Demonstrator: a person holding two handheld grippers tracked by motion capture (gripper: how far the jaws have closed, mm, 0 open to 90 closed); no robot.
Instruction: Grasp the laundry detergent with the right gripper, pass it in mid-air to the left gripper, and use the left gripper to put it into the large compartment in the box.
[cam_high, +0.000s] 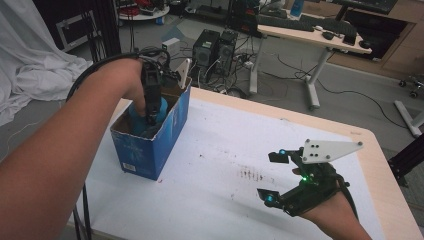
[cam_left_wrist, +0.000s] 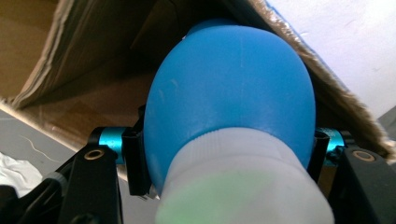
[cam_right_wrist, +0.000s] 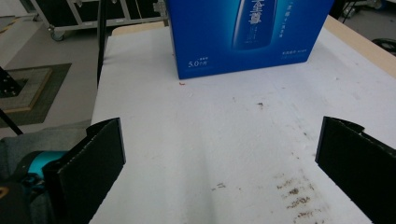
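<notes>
A round blue bottle (cam_left_wrist: 229, 88) with a white neck sits between my left gripper's (cam_left_wrist: 227, 156) pads, which press on its sides. In the high view the left gripper (cam_high: 150, 116) points down into an open blue cardboard box (cam_high: 150, 147) at the table's left, with the bottle (cam_high: 136, 119) partly inside. The box's brown inner walls (cam_left_wrist: 93, 60) surround the bottle. My right gripper (cam_high: 272, 176) hovers over the table's right front, jaws wide apart and nothing between them. From the right gripper (cam_right_wrist: 224, 154) the printed face of the box (cam_right_wrist: 243, 37) stands ahead.
A white sheet (cam_high: 225, 145) covers the wooden table (cam_high: 382, 165), with brown stains (cam_high: 250, 174) near the middle. Beyond the far edge are computer towers (cam_high: 215, 47), a desk (cam_high: 310, 32) and cables on the floor. White cloth (cam_high: 30, 60) lies at far left.
</notes>
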